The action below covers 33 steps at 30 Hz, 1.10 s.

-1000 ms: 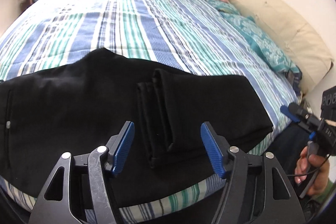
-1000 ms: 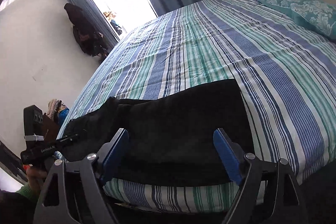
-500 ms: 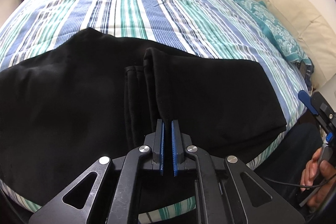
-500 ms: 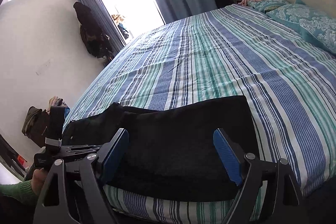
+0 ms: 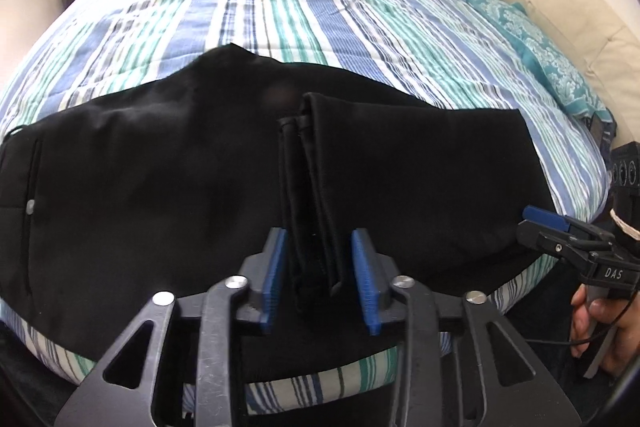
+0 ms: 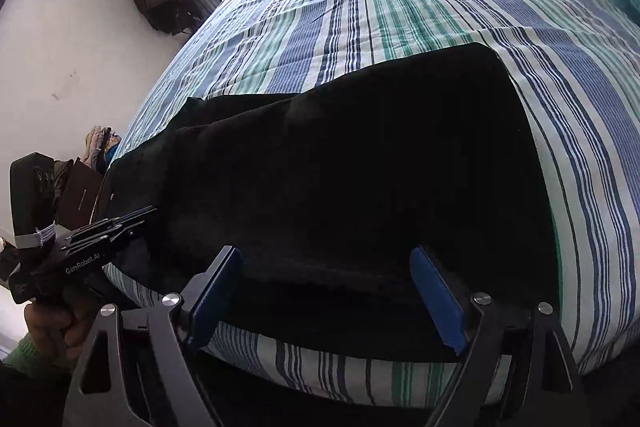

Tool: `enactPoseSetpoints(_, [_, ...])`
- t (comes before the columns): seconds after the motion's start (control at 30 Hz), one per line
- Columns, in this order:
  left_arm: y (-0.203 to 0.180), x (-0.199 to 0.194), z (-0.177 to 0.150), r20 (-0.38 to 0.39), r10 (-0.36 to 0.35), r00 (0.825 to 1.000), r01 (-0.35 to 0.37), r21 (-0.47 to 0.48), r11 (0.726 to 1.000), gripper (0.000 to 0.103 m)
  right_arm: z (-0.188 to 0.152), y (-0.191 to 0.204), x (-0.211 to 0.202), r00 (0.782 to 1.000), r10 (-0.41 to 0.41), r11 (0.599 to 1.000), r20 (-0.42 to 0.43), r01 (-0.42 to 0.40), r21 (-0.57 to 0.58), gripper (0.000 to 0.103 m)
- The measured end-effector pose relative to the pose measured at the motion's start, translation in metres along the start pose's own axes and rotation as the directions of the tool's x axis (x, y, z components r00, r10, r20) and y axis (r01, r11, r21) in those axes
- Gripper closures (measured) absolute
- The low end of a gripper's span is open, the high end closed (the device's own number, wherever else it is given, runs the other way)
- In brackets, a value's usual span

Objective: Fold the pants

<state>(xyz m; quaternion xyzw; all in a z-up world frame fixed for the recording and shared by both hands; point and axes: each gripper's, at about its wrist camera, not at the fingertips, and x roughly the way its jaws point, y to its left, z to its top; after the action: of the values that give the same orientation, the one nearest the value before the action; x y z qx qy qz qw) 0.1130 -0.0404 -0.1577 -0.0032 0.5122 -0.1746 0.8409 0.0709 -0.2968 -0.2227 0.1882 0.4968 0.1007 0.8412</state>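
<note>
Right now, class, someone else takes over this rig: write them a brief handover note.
Left gripper: open, jaws either side of the leg hems, not clamped.
Right gripper: open, empty, low over the folded end of the pants at the near edge of the bed.
Pants: black, lying flat, legs folded over so the hems sit mid-garment.
Done: first fold.
Left: probably grip the hems and fold again.

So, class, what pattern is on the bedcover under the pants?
The bedcover has blue, green and white stripes, seen best in the left wrist view, beyond the black pants.
</note>
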Motion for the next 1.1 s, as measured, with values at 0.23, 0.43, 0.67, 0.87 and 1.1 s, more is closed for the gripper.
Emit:
enactPoseSetpoints(0.23, [0.013,-0.054,0.036,0.228,-0.002,0.974,0.02,-0.078,0.997,0.026,0.024,-0.009,-0.065,0.964,0.104,0.993,0.246,-0.116,0.036,0.015])
enactPoseSetpoints(0.43, [-0.042,-0.004,0.052,0.149,-0.072,0.986,0.055,0.113,0.992,0.026,0.097,-0.061,-0.04,0.966,0.196,0.948,0.169,-0.231,0.22,0.015])
enactPoseSetpoints(0.67, [-0.02,0.045,0.021,-0.019,0.022,1.0,-0.021,0.068,0.997,0.029,0.092,-0.088,0.014,0.98,0.192,0.91,0.047,-0.196,0.365,0.02])
enactPoseSetpoints(0.87, [-0.006,0.034,0.01,-0.008,0.009,1.0,-0.009,0.028,1.0,0.024,0.045,-0.042,-0.051,0.932,0.324,0.893,0.16,-0.357,0.273,0.011])
enactPoseSetpoints(1.1, [0.0,0.018,0.009,0.01,-0.001,1.0,0.001,0.008,1.0,0.023,-0.002,-0.048,-0.018,0.949,0.293,0.889,0.116,-0.316,0.332,0.023])
